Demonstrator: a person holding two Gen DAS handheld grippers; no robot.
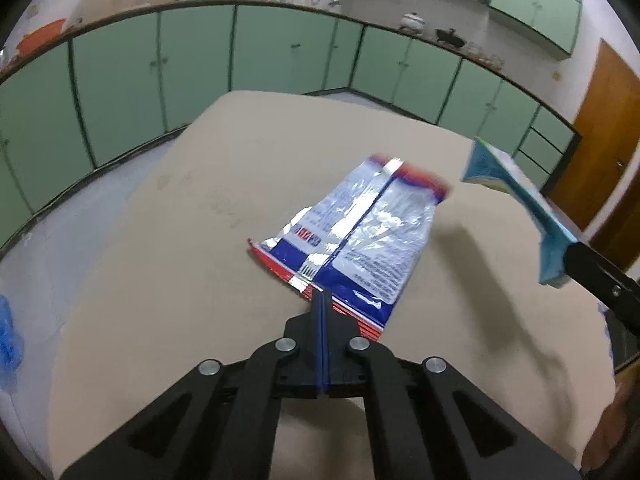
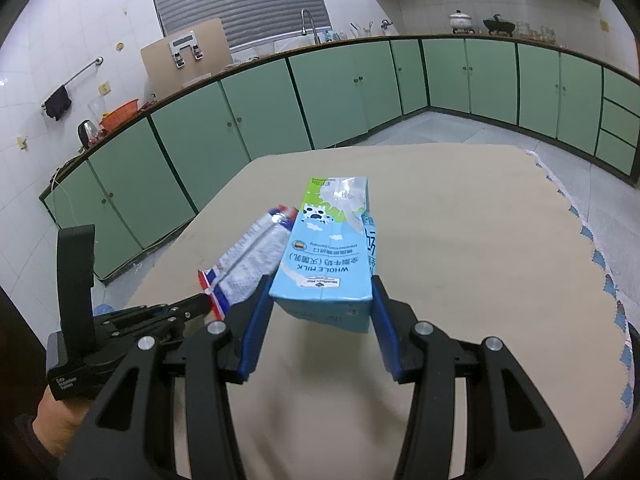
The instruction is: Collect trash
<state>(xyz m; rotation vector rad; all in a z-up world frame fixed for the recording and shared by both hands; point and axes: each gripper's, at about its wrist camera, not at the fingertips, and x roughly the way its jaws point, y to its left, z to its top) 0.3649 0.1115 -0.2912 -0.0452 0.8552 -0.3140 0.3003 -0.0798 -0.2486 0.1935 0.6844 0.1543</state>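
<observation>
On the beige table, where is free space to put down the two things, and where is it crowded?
Bare table: the wide stretch right of the milk carton up to the scalloped edge, and the far-left part toward the green cabinets. Crowded: the near middle, where the left gripper pinches the foil wrapper close beside the carton in the right gripper.

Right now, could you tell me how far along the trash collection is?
Both pieces are picked up: the left gripper is shut on the foil wrapper, and the right gripper is shut on the milk carton, both lifted over the table. Dropping them off is left; no bin is in view.
</observation>
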